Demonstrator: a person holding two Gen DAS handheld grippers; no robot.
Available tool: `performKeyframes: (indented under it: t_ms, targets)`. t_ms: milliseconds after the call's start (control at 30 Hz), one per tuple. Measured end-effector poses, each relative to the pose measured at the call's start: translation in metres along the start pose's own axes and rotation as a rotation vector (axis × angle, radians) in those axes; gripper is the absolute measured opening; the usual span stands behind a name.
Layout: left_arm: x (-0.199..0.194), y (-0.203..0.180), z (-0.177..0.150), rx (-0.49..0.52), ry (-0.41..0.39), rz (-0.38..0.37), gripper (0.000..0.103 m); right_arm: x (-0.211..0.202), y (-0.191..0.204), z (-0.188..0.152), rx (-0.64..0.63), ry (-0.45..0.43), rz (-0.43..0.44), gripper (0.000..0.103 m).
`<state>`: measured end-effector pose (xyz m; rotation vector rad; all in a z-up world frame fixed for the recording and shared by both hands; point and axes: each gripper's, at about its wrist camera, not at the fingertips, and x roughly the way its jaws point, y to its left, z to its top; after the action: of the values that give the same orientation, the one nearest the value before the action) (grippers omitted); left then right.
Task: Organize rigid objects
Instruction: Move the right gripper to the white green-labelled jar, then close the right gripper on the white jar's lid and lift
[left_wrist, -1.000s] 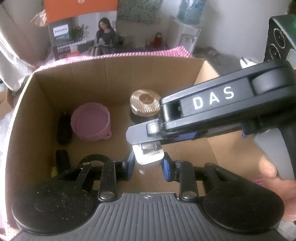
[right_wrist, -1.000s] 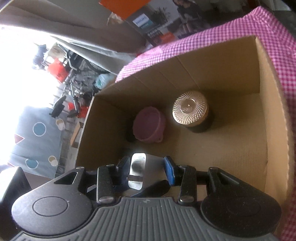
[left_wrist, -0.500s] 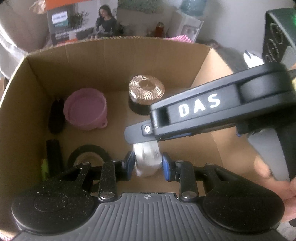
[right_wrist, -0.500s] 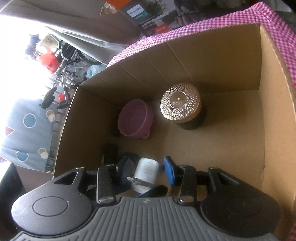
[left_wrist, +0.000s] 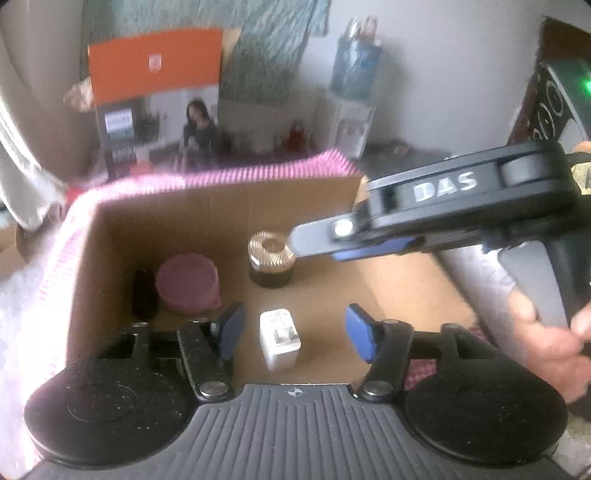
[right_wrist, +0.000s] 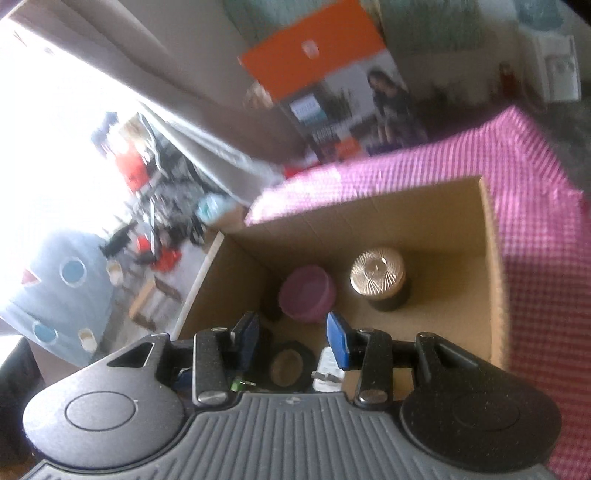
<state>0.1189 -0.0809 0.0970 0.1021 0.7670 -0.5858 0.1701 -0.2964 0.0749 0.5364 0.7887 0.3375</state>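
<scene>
Two tongs hang above an open cardboard box (left_wrist: 207, 206) that stands on a pink checked cloth (right_wrist: 546, 280). The left tongs (left_wrist: 291, 332) have just been opening; their blue pads now stand apart and press on nothing. Between them in the picture, but lower, a white charger plug (left_wrist: 279, 339) lies on the box floor with its two metal prongs facing up. At about 11 o'clock from the plug sits a pink bowl (left_wrist: 188, 282), with a dark object (left_wrist: 144, 293) just beside it at 9 o'clock. At 12 o'clock from the plug stands a dark jar with a copper ribbed lid (left_wrist: 271, 254). The right tongs (right_wrist: 291, 338) are also released, with nothing between the pads; in their own view a black ring (right_wrist: 286, 365) lies in the box under them. A hand (left_wrist: 546, 343) holds their grey handle at the right edge of the left view.
</scene>
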Motion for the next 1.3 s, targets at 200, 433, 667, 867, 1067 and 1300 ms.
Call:
performKeyframes:
  t_ms: [200,433,667,867,1067,1300]
  targets:
    - [-0.055,0.004,-0.017,-0.003,-0.078,-0.019,0.069,-0.054,0.010,-0.027,0.029,-0.127,0.086,0.055]
    - [-0.087,0.020,-0.047,-0.026,-0.129,0.093,0.073,-0.073,0.018,-0.074,0.062,-0.163,0.152,0.056]
    - [-0.077,0.034,-0.079,-0.083,-0.074,0.128,0.073,-0.040,0.017,-0.095,0.115,-0.052,0.178,0.056]
    - [-0.058,0.033,-0.097,-0.029,-0.035,0.190,0.073,-0.012,0.031,-0.104,0.111,0.009,0.181,0.056]
    - [-0.045,0.035,-0.105,0.011,-0.038,0.204,0.069,0.017,0.039,-0.105,0.116,0.057,0.171,0.056]
    - [-0.035,0.042,-0.108,-0.013,-0.027,0.189,0.057,0.043,0.045,-0.100,0.099,0.071,0.156,0.055]
